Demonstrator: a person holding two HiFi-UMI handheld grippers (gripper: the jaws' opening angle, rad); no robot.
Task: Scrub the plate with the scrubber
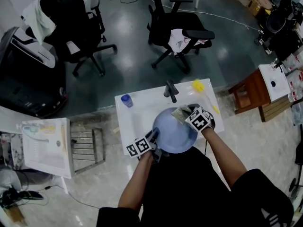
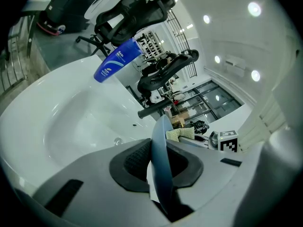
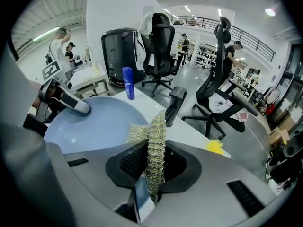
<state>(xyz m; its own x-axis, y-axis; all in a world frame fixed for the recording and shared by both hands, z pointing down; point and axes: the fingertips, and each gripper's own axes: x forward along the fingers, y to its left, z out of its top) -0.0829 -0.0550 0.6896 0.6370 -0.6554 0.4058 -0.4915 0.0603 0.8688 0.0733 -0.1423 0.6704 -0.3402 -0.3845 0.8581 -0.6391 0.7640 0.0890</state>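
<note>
Left gripper (image 2: 158,167): my jaws are nearly together, pads clamped on the rim of the plate (image 1: 174,132). In the left gripper view the plate runs edge-on between the pads. Grip point is the plate's near-left edge in the head view.

Right gripper (image 3: 156,167): jaws closed on the scrubber (image 3: 155,145), a wad of pale mesh squeezed thin between the pads and sticking out past the tips. A thin blue-edged piece also sits low between these pads; can't tell what it is.

Plate: light blue, round, face up, over the basin of the white sink (image 1: 137,119), just in front of the dark faucet (image 1: 171,91).

Scrubber is at the plate's far-right rim. The right gripper view shows its loose end lying over the plate's edge, touching it.

My two grippers are on opposite sides of the plate, left near, right far.

Rest of the surface: a blue bottle (image 1: 127,100) stands at the back-left corner, and a yellow thing (image 1: 198,85) lies at the back-right edge. Both are well apart from the plate. Office chairs (image 1: 177,30) stand on the floor behind the sink.
</note>
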